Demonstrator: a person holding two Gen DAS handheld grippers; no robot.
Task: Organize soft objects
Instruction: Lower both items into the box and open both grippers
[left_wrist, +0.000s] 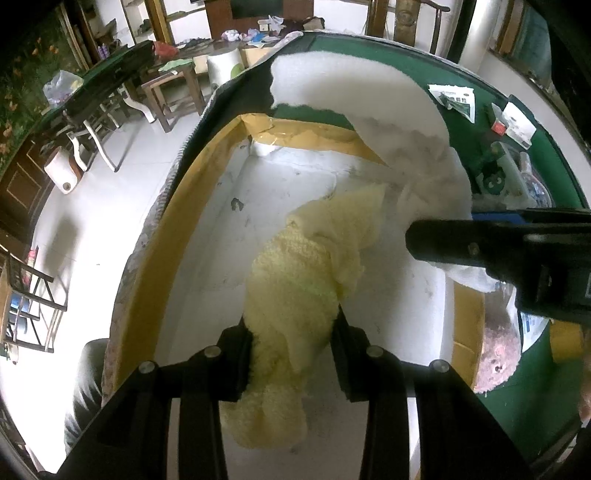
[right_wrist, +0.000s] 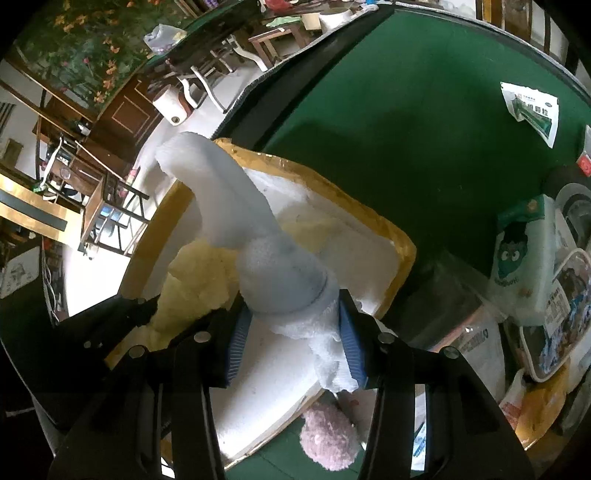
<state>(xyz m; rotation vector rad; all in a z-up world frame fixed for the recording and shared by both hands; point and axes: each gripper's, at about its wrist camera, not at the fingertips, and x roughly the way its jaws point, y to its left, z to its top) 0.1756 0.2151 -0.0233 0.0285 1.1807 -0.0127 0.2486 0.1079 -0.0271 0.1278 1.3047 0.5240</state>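
A fluffy yellow towel (left_wrist: 295, 288) lies inside a white foam box (left_wrist: 221, 229) with tan taped rims, and my left gripper (left_wrist: 291, 350) is shut on its near end. My right gripper (right_wrist: 291, 332) is shut on a long white foam sheet (right_wrist: 221, 199) that curls up and over the box. In the left wrist view the same white foam sheet (left_wrist: 351, 88) arches across the box's far side, and the right gripper's black body (left_wrist: 498, 251) enters from the right. The yellow towel (right_wrist: 195, 280) shows below the sheet. A pink plush toy (right_wrist: 328, 439) lies on the table beside the box.
The box sits on a green table (right_wrist: 406, 129). Paper packets (right_wrist: 532, 110), a green-faced bag (right_wrist: 517, 254), a clear pouch (right_wrist: 561, 317) and bottles (left_wrist: 528, 177) crowd the table's right side. Beyond the table's left edge are white floor (left_wrist: 92, 221), chairs and stools.
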